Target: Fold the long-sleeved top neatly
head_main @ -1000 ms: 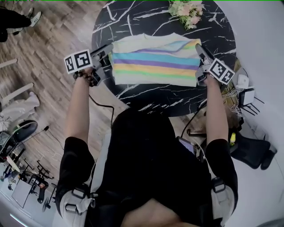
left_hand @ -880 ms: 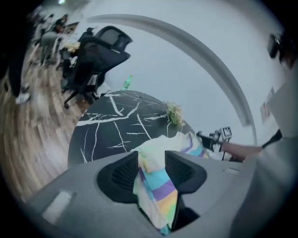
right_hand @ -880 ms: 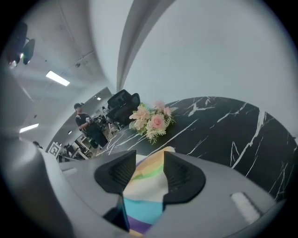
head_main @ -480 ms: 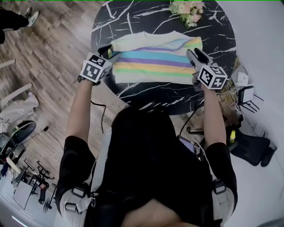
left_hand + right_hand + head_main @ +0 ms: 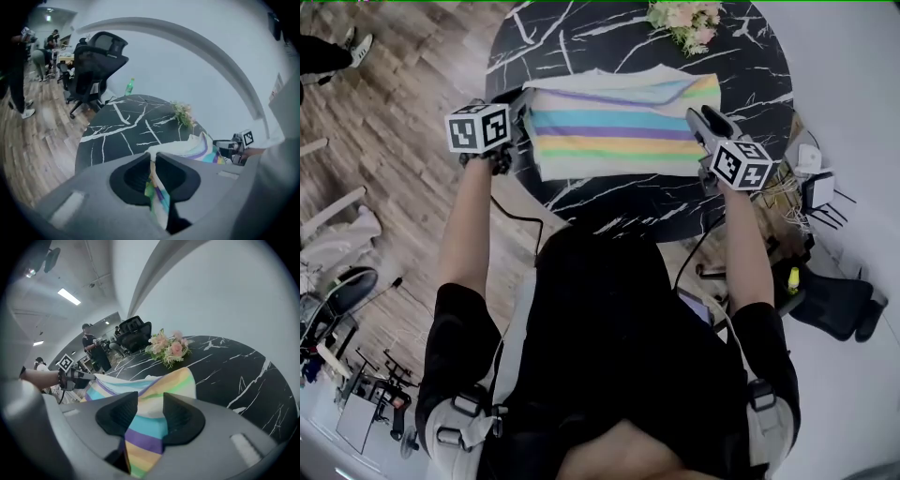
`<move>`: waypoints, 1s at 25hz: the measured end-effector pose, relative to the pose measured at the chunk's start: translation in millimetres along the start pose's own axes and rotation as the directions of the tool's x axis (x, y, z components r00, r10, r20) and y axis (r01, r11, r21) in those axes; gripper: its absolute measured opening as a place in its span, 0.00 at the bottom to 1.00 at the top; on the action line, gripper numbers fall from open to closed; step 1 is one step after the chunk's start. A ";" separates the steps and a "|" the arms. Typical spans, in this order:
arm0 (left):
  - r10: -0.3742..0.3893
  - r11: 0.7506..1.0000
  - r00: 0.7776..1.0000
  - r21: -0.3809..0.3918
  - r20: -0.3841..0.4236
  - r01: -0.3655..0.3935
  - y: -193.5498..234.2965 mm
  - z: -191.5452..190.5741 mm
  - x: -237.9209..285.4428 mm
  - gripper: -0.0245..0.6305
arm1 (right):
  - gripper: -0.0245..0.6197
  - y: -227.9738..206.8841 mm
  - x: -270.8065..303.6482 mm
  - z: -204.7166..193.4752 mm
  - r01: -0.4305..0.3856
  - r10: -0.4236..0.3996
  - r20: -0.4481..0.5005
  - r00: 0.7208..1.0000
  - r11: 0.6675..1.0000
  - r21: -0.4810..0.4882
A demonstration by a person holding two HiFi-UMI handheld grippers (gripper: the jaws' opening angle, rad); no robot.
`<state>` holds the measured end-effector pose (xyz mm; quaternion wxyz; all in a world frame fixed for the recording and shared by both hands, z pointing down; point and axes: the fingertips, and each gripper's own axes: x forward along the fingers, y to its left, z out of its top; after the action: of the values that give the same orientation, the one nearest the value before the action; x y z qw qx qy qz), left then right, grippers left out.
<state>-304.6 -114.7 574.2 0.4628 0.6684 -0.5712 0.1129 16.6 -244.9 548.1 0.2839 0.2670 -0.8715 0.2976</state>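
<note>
The striped long-sleeved top point(image 5: 619, 131) lies folded into a rectangle on the round black marble table point(image 5: 628, 202). My left gripper point(image 5: 518, 111) is at the top's left edge. In the left gripper view its jaws point(image 5: 152, 168) are closing and pinch a fold of the striped cloth point(image 5: 199, 149). My right gripper point(image 5: 699, 122) is at the top's right edge. In the right gripper view its jaws point(image 5: 150, 411) stand apart and are closing slightly, with the striped cloth point(image 5: 171, 383) between them and no pad seen pressing it.
A bunch of pink and white flowers point(image 5: 684, 17) lies at the table's far edge, just beyond the top. A black office chair point(image 5: 834, 314) and white boxes with cables point(image 5: 814, 183) stand on the right. Wooden floor point(image 5: 384, 141) lies to the left.
My left gripper rolled, went onto the top's left edge and closed on the cloth. My right gripper moved left onto the right edge.
</note>
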 end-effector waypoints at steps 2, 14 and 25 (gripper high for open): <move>0.038 0.995 0.999 -0.092 0.011 -0.036 11.6 2.4 1.7 0.12 | 0.31 -4.0 -1.1 1.7 0.016 -0.016 0.009 1.000 1.000 0.004; -0.030 0.999 0.999 -0.019 -0.034 0.029 -23.3 -55.6 -29.2 0.28 | 0.31 -38.2 -45.1 -21.5 0.153 -0.154 0.031 0.988 0.988 0.017; -0.008 0.999 0.998 0.050 -0.067 0.011 -51.6 -120.1 -52.3 0.35 | 0.40 -35.7 -71.8 -88.9 0.160 -0.157 -0.038 0.987 0.984 0.082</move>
<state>-231.2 5.3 579.0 0.4650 0.6785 -0.5493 0.1473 119.0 -188.3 573.0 0.3086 0.3426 -0.8296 0.3148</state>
